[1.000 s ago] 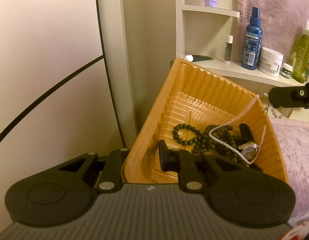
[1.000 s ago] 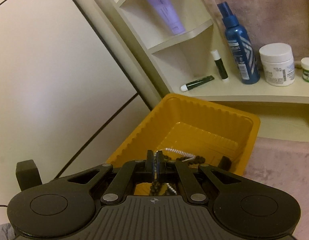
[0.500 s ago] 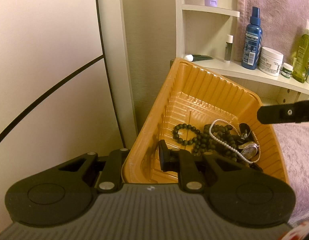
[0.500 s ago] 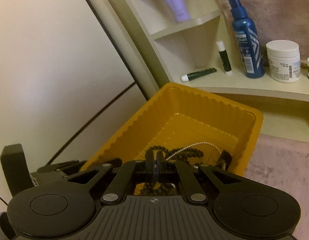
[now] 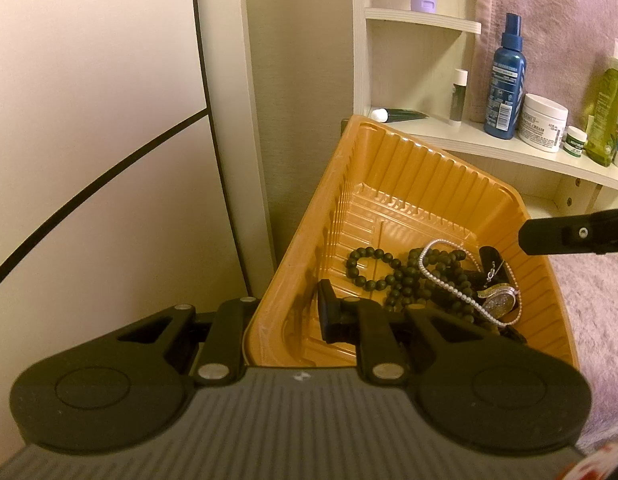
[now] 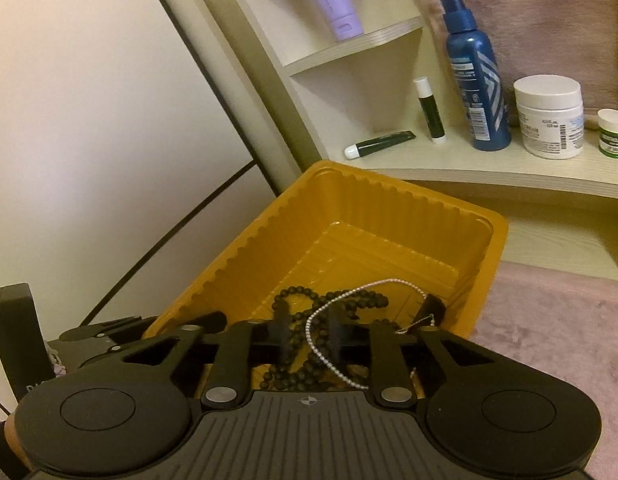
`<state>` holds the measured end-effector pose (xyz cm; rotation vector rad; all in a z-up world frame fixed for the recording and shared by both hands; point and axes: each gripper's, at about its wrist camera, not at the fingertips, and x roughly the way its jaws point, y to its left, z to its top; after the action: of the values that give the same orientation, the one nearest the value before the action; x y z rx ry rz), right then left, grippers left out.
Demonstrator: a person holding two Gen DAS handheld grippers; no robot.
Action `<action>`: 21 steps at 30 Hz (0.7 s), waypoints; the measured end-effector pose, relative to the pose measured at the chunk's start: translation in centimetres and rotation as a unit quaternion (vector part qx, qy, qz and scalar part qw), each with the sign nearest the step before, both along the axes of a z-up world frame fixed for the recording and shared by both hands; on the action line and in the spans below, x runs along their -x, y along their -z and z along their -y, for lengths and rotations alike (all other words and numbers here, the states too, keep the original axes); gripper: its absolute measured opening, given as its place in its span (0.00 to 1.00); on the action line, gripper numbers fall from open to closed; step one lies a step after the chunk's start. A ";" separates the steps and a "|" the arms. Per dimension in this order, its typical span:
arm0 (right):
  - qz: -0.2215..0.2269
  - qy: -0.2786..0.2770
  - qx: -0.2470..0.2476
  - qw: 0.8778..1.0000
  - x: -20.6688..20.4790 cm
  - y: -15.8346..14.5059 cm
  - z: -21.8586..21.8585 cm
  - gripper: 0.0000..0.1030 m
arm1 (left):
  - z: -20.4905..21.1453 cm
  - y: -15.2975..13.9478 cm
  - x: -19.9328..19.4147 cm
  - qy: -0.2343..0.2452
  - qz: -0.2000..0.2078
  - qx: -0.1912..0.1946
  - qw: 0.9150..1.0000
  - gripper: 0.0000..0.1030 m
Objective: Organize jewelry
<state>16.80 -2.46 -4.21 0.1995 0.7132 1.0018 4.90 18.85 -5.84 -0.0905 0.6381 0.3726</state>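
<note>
Jewelry lay in the yellow tray: a dark bead string, a pearl chain and a watch. Left tongs pinched the tray's near wall; right tongs hung spread above, empty.

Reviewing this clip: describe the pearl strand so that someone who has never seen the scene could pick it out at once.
Find the orange ribbed tray below the toiletry shelf. Its jewelry lies heaped toward one end, and there the pearl strand loops over the dark bead necklace beside a silvery watch. It is the only thin, pale, shiny strand; the beads under it are larger and matte dark.
</note>
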 end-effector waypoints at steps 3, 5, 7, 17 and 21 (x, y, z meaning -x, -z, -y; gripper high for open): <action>-0.002 0.008 0.000 1.000 0.1 0.1 0.2 0.37 | -0.1 0.1 0.0 -0.001 0.000 0.003 1.000 0.16; -0.002 0.014 0.002 1.000 0.1 0.2 0.6 0.39 | -0.2 0.1 0.0 -0.001 0.000 0.004 1.000 0.16; -0.001 0.024 0.004 1.000 0.1 0.5 1.3 0.44 | -0.3 0.2 -0.1 -0.003 0.000 0.007 1.000 0.16; -0.021 0.076 0.013 0.997 0.3 1.9 4.8 0.55 | -0.6 0.4 -0.2 -0.007 0.002 0.016 1.000 0.17; -0.028 0.095 0.024 0.995 0.5 2.4 5.9 0.56 | -0.9 0.7 -0.3 -0.011 0.002 0.024 1.000 0.17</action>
<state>16.25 -8.36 -6.64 0.2488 0.7541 0.7994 5.21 19.75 -6.55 -0.1446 0.6426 0.3773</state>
